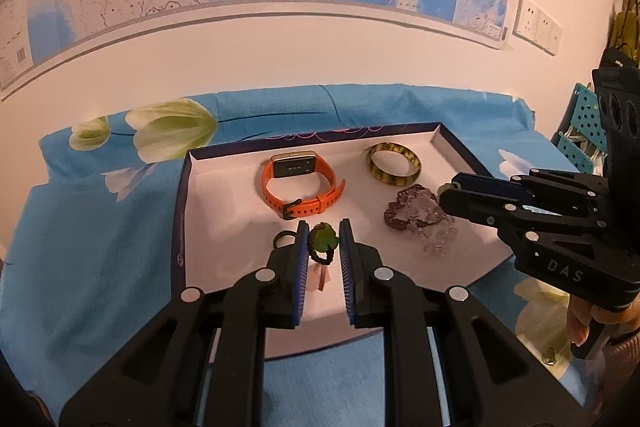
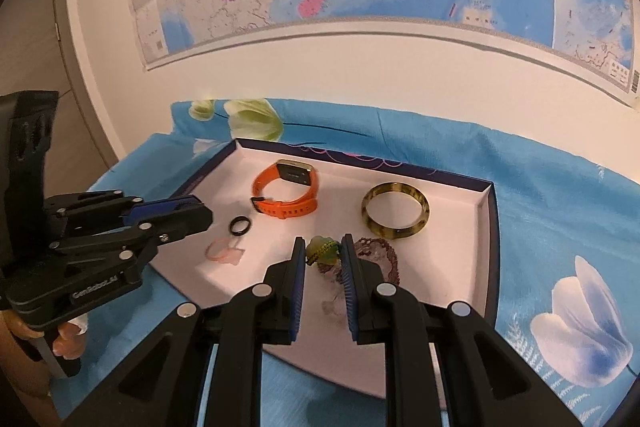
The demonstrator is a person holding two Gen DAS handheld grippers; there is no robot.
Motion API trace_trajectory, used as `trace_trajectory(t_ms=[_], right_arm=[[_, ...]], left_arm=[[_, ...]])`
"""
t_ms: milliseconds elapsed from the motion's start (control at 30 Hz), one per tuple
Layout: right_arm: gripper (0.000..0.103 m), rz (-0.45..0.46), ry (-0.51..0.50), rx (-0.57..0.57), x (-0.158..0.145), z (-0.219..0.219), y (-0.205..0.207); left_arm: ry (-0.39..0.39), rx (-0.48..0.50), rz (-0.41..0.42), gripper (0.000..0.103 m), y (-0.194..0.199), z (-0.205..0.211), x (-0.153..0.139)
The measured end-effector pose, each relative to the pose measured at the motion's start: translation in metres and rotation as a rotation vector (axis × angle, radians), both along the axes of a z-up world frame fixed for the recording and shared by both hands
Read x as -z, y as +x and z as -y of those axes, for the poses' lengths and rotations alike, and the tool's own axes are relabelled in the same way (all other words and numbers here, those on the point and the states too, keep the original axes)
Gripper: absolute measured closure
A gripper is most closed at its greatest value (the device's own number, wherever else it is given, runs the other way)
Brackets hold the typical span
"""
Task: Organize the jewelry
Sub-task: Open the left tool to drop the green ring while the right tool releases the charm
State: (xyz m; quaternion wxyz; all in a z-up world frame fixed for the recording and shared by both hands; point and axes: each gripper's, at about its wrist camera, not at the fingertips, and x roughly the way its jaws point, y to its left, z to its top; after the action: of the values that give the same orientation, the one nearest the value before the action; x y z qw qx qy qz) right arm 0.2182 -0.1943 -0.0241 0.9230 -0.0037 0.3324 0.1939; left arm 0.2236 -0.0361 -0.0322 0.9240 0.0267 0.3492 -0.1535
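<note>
In the left wrist view, a blue cloth printed with white tulips (image 1: 100, 227) covers the surface, and a shallow white-lined cardboard tray with a dark blue rim (image 1: 181, 211) lies on it. The jewelry is gathered inside the tray.

Left of centre lies a small black ring (image 1: 283, 237), just beside the left gripper (image 1: 322, 237). Its tongs are nearly together, apparently clamped on a green stone pendant on a dark beaded cord (image 1: 323, 242), low over the tray floor and probably about to be set down.

Above it, an orange-strapped watch (image 1: 294, 167) rests on its buckled band. To the right, a mottled yellow-brown bangle (image 1: 376, 173) lies flat. Both have open space around them, so they look already placed.

Right of centre is a heap of purple and clear beaded bracelets (image 1: 416, 215).

From the right edge the right gripper (image 1: 443, 191) reaches over that heap. Its tongs seem pinched on a green-and-yellow corded charm (image 2: 322, 250), likely bound for the same pile.
</note>
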Motion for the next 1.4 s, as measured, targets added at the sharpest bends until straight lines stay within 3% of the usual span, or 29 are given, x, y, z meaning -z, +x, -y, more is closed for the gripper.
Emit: trace_trajectory(t_ms=[267,767,867,1100,1200,1400], right_arm=[[0.087,-0.058,-0.029,0.007,0.014,-0.004,0.021],[0.085,-0.085,-0.072,0.036,0.024,-0.011,0.04],[0.084,-0.075,-0.072,0.042,0.022,-0.01,0.038],[0.081,-0.042,-0.021,0.049,0.008,0.003,0.023],[0.075,-0.021,0.002,0.044,-0.001,0.009,0.008],[0.072,0.002,0.023,0.025,-0.011,0.021,-0.03]], left_arm=[[0.022,-0.012,-0.046,0.087,0.018,0.002,0.013],[0.039,-0.011,-0.104,0.087,0.035,0.009,0.03],[0.029,-0.007,-0.103,0.08,0.034,0.008,0.028],[0.006,-0.01,-0.054,0.065,0.017,0.003,0.011],[0.007,-0.001,-0.014,0.062,0.003,0.003,0.001],[-0.024,0.056,0.066,0.057,-0.041,0.0,-0.02]])
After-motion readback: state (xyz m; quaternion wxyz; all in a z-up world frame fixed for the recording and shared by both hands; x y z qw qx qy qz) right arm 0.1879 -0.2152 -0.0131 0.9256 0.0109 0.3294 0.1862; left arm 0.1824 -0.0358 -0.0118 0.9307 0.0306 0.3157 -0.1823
